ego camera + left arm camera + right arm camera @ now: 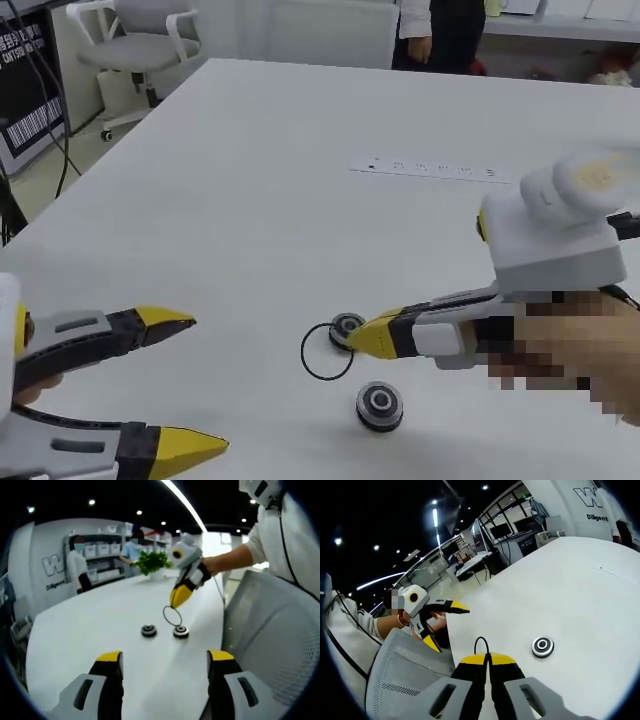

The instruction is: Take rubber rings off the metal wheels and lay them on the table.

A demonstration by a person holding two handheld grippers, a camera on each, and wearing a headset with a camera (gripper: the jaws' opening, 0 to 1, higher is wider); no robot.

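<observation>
Your left gripper (205,382) is nearest, low at your left, its jaws spread wide and holding nothing. Ahead of it the white tabletop (250,200) lies open out to its left edge, and a pale office chair (140,40) stands beyond that edge. Your right gripper (357,341) has its yellow tips pinched together on the thin black rubber ring (304,352). The ring is a round, open loop at the tips, apart from the small black-and-silver metal wheel (380,405) nearer you and just beside the second wheel (345,322). Farther off lies a flat white power strip (430,168).
</observation>
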